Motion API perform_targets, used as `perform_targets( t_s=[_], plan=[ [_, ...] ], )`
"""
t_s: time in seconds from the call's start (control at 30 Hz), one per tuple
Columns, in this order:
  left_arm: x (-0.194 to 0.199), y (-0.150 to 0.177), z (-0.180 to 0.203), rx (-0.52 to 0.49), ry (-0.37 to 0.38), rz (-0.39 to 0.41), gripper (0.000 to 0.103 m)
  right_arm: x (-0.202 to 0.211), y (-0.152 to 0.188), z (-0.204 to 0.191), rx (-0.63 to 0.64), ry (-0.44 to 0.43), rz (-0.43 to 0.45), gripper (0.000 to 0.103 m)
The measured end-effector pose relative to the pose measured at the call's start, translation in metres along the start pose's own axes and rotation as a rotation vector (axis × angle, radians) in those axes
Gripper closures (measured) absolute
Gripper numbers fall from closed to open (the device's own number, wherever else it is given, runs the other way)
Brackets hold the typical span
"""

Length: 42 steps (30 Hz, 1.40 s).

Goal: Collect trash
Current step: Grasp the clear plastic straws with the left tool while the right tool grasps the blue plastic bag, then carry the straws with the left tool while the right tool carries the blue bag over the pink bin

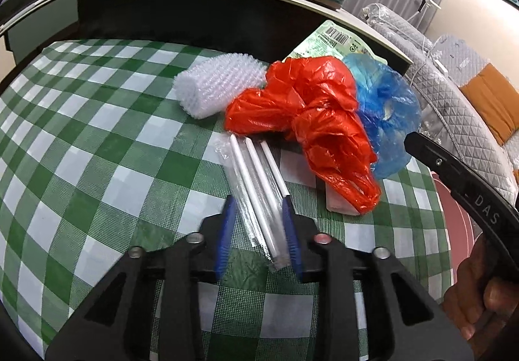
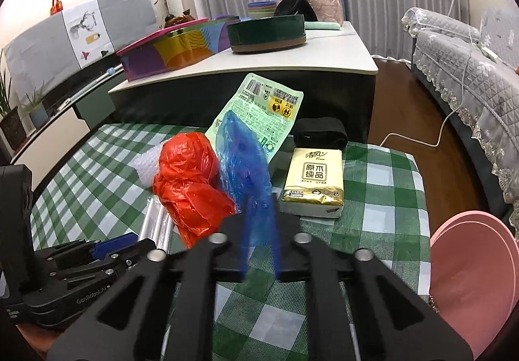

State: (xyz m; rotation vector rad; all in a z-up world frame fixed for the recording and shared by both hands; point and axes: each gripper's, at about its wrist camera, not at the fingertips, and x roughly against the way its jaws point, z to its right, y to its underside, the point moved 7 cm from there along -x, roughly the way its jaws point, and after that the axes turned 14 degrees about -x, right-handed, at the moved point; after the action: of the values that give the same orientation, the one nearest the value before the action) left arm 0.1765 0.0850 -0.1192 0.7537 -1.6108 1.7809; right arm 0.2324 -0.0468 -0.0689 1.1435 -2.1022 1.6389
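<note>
On the green-checked tablecloth (image 1: pixel 97 150) lies a pile of trash. Wrapped white straws (image 1: pixel 259 186) in clear film sit between the blue pads of my left gripper (image 1: pixel 259 231), which is shut on them. A crumpled red plastic bag (image 1: pixel 308 121) (image 2: pixel 188 186) lies just beyond, with bubble wrap (image 1: pixel 217 85) to its left. The blue plastic bag (image 2: pixel 243 166) (image 1: pixel 386 108) stretches down into my right gripper (image 2: pixel 259 250), shut on its thin film. A green printed wrapper (image 2: pixel 259 108) stands behind the bags.
A yellow tissue pack (image 2: pixel 313 182) and a black item (image 2: pixel 319 134) lie right of the bags. A pink bin (image 2: pixel 470 280) stands off the table's right edge. Behind is a higher white-topped table (image 2: pixel 340 53) with tins. The left gripper's body (image 2: pixel 97 250) is close at my left.
</note>
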Motion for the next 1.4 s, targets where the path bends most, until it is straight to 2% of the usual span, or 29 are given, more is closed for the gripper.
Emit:
perform_targets(
  t_s=[0.07, 0.1, 0.2, 0.47, 0.87, 1.4],
  plan=[
    [0.001, 0.0, 0.001, -0.001, 0.002, 0.001, 0.088, 0.003, -0.001, -0.001, 0.011, -0.004, 0.007, 0.102],
    [0.003, -0.001, 0.001, -0.003, 0.0, 0.002, 0.095, 0.005, -0.001, -0.002, 0.015, -0.003, 0.012, 0.102],
    [0.007, -0.003, 0.001, -0.006, -0.002, 0.015, 0.098, 0.013, -0.004, -0.003, 0.014, -0.009, 0.031, 0.103],
    [0.029, -0.01, 0.003, -0.023, -0.018, 0.071, 0.098, 0.051, -0.015, -0.006, 0.008, -0.024, 0.093, 0.103],
    [0.068, -0.014, 0.02, -0.078, -0.026, 0.154, 0.098, 0.099, -0.012, -0.004, 0.027, 0.001, 0.144, 0.103],
    [0.088, -0.015, 0.049, -0.151, -0.007, 0.211, 0.098, 0.153, -0.006, 0.029, -0.033, 0.058, 0.196, 0.103]
  ],
)
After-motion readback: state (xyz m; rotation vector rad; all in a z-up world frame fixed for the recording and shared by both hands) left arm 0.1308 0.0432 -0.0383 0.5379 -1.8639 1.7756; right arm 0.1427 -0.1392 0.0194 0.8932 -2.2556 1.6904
